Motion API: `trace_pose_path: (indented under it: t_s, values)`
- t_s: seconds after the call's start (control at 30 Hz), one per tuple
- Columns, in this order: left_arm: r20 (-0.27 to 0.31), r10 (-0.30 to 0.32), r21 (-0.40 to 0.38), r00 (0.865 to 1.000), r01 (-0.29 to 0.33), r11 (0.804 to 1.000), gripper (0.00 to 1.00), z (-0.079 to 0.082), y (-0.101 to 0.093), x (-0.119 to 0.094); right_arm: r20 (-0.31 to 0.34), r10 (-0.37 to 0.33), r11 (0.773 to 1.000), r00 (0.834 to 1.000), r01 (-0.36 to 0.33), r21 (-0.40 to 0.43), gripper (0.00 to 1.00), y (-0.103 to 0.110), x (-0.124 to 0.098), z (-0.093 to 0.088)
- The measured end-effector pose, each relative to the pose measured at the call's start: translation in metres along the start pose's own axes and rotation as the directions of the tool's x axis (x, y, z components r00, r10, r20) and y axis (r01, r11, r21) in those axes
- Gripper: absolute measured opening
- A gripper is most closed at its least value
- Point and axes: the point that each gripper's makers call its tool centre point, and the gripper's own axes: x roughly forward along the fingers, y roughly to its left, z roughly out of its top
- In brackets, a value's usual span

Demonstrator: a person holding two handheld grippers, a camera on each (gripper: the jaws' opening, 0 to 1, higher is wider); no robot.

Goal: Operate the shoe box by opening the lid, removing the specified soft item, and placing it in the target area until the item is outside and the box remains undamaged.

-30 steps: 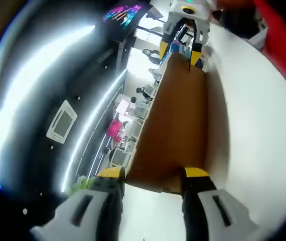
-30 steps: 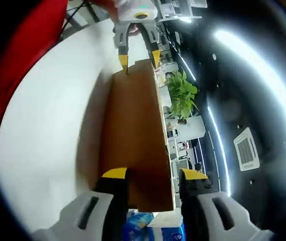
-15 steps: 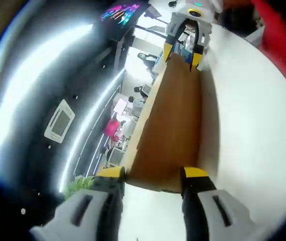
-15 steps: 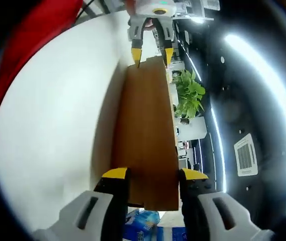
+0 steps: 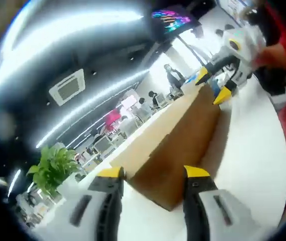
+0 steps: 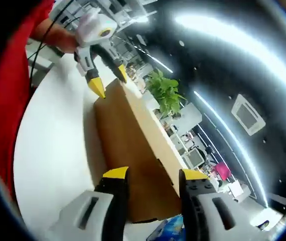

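Observation:
A brown cardboard shoe box lid (image 5: 175, 138) stretches from my left gripper (image 5: 153, 173) to my right gripper (image 5: 212, 86) above the white table (image 5: 253, 155). The near end of the lid sits between the yellow-tipped jaws of the left gripper, which close on it. In the right gripper view the same lid (image 6: 133, 145) runs from my right gripper (image 6: 154, 174), shut on its near end, up to the left gripper (image 6: 106, 83) at its far end. A blue and white soft pack (image 6: 167, 233) peeks out below the lid's near end.
A person's red sleeve (image 6: 5, 95) and hand (image 6: 57, 37) are at the left of the right gripper view. A potted green plant (image 6: 165, 90) stands past the table's (image 6: 52, 155) far edge. Office desks, ceiling lights and people fill the background.
Both views have rolled and swung, so the ceiling and office now sit above the lid. The lid has turned with the hands, showing its lighter broad face. Both grippers keep their hold.

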Motion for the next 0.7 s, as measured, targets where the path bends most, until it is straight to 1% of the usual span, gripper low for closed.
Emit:
trace_pose_path:
  t_s: [0.03, 0.07, 0.1, 0.13, 0.17, 0.2, 0.23, 0.27, 0.3, 0.37, 0.4, 0.43, 0.47, 0.5, 0.53, 0.6, 0.63, 0.67, 0.7]
  values:
    - [0.003, 0.014, -0.058, 1.0, -0.013, 0.998, 0.54, 0.001, 0.003, -0.001, -0.022, -0.018, 0.998, 1.0, 0.019, 0.067, 0.44, -0.004, 0.0, -0.004]
    - [0.0, 0.016, -0.073, 1.0, -0.016, 0.997, 0.59, 0.0, 0.004, -0.002, -0.031, 0.008, 0.987, 0.999, -0.003, 0.16, 0.47, -0.001, 0.001, -0.007]
    - [-0.004, 0.024, -0.124, 1.0, -0.024, 0.992, 0.66, 0.001, 0.007, -0.003, -0.036, 0.01, 0.982, 0.999, -0.003, 0.187, 0.51, -0.001, 0.001, -0.008]
    - [0.009, 0.024, -0.176, 1.0, -0.022, 0.984, 0.7, 0.003, 0.007, -0.003, -0.06, 0.01, 0.966, 0.998, 0.006, 0.26, 0.57, -0.001, 0.0, -0.012]
    - [0.007, 0.019, -0.236, 1.0, -0.017, 0.972, 0.71, 0.003, 0.008, -0.003, -0.077, 0.012, 0.943, 0.997, 0.014, 0.333, 0.59, -0.001, 0.001, -0.016]
    - [0.004, 0.013, -0.274, 1.0, -0.012, 0.962, 0.7, 0.003, 0.009, -0.004, -0.064, 0.003, 0.936, 0.998, 0.019, 0.351, 0.59, -0.001, 0.001, -0.016]
    - [0.007, 0.004, -0.312, 1.0, -0.002, 0.95, 0.7, 0.006, 0.008, -0.004, -0.054, -0.025, 0.929, 0.998, 0.043, 0.368, 0.59, -0.004, 0.0, -0.015]
    - [0.008, -0.006, -0.352, 1.0, 0.009, 0.936, 0.7, 0.007, 0.007, -0.003, -0.058, -0.045, 0.932, 0.997, 0.062, 0.357, 0.6, -0.006, 0.0, -0.016]
    - [0.005, -0.01, -0.37, 1.0, 0.011, 0.929, 0.7, 0.006, 0.006, -0.003, -0.073, -0.046, 0.932, 0.996, 0.069, 0.356, 0.63, -0.005, 0.0, -0.018]
    - [-0.002, -0.011, -0.355, 1.0, 0.01, 0.935, 0.7, 0.004, 0.004, 0.001, -0.1, -0.032, 0.906, 0.994, 0.071, 0.416, 0.68, 0.001, 0.001, -0.024]
    - [-0.005, -0.015, -0.349, 1.0, 0.012, 0.937, 0.69, 0.0, 0.002, 0.003, -0.116, -0.028, 0.895, 0.993, 0.076, 0.439, 0.7, 0.002, 0.001, -0.027]
    - [-0.009, -0.016, -0.333, 1.0, 0.012, 0.943, 0.69, -0.001, 0.001, 0.005, -0.119, -0.015, 0.877, 0.993, 0.07, 0.476, 0.7, 0.004, 0.003, -0.027]
    - [-0.015, -0.013, -0.312, 1.0, 0.008, 0.95, 0.69, -0.006, 0.001, 0.009, -0.129, -0.007, 0.867, 0.992, 0.07, 0.494, 0.7, 0.007, 0.003, -0.028]
    - [-0.018, -0.011, -0.299, 1.0, 0.005, 0.954, 0.69, -0.007, 0.0, 0.012, -0.128, -0.011, 0.868, 0.992, 0.073, 0.49, 0.7, 0.007, 0.004, -0.029]
    - [-0.024, -0.002, -0.287, 1.0, -0.005, 0.958, 0.69, -0.01, 0.001, 0.015, -0.132, -0.011, 0.865, 0.991, 0.076, 0.496, 0.71, 0.009, 0.005, -0.03]
    - [-0.034, -0.015, -0.295, 0.999, 0.004, 0.955, 0.69, -0.015, -0.004, 0.019, -0.163, -0.018, 0.871, 0.986, 0.096, 0.482, 0.7, 0.011, 0.006, -0.035]
    - [-0.033, -0.02, -0.296, 0.999, 0.009, 0.955, 0.69, -0.016, -0.007, 0.021, -0.182, -0.028, 0.868, 0.983, 0.115, 0.484, 0.68, 0.011, 0.005, -0.039]
    - [-0.037, -0.021, -0.296, 0.999, 0.009, 0.955, 0.68, -0.018, -0.009, 0.022, -0.201, -0.049, 0.854, 0.978, 0.145, 0.499, 0.67, 0.007, 0.003, -0.043]
    - [-0.041, -0.019, -0.292, 0.999, 0.006, 0.956, 0.67, -0.02, -0.009, 0.022, -0.195, -0.056, 0.852, 0.979, 0.149, 0.503, 0.67, 0.005, 0.003, -0.043]
